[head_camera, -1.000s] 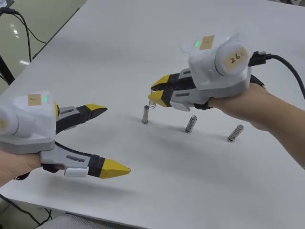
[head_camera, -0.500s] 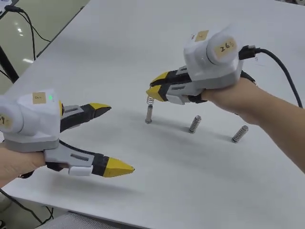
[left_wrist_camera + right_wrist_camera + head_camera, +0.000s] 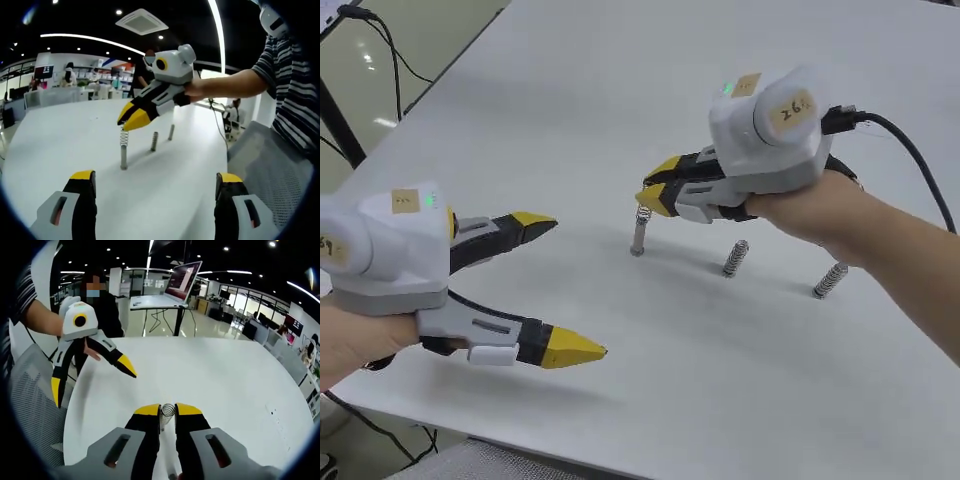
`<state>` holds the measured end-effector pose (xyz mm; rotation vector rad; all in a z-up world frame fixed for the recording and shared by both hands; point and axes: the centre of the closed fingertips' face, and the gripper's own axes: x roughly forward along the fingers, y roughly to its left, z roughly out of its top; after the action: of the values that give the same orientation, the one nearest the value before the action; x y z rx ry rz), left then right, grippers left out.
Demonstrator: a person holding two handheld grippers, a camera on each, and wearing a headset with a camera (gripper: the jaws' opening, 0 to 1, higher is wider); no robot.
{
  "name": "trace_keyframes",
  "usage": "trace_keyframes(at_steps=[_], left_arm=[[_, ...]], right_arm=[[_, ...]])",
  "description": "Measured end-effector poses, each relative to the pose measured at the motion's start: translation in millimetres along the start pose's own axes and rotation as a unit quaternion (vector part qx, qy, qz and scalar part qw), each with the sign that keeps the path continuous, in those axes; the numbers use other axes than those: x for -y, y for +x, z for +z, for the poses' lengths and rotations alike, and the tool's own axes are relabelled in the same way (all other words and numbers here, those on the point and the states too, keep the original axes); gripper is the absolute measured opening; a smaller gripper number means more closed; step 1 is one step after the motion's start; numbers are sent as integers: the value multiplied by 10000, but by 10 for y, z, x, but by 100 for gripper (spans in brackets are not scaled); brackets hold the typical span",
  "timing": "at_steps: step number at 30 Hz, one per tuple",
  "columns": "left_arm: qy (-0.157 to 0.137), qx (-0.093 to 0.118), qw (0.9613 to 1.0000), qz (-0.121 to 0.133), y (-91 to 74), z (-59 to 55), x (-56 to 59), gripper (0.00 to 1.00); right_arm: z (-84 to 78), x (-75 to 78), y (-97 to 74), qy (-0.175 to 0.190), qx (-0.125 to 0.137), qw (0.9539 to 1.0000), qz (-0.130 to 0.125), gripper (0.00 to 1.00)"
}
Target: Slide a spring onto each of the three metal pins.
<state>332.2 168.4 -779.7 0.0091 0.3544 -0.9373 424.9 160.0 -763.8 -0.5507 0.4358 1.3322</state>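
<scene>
While my right claw (image 3: 646,195) pinches the spring (image 3: 643,213) atop the centre-frame pin (image 3: 638,240), tilting could jam it; left claw (image 3: 575,286) gapes empty.

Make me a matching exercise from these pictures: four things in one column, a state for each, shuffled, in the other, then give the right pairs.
Things
1. left gripper
2. right gripper
3. leftmost pin in the head view
4. middle spring

States
A. shut on the leftmost spring
B. open, holding nothing
C. shaft bare below its top
D. seated down over its pin, untouched

Pairs: 1-B, 2-A, 3-C, 4-D
</scene>
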Motion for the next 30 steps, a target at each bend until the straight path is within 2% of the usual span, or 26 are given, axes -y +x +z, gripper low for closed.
trace_keyframes(at_steps=[10, 22, 30], left_arm=[[-33, -14, 10000, 22, -9, -21, -14, 97], [-56, -38, 10000, 14, 0, -57, -6, 96], [-54, -46, 10000, 25, 1, -63, -13, 96]], right_arm=[[-71, -38, 94, -4, -111, 9999, 63, 8], [-249, -142, 254, -68, -388, 9992, 119, 8], [-364, -175, 329, 15, -489, 9986, 209, 8]])
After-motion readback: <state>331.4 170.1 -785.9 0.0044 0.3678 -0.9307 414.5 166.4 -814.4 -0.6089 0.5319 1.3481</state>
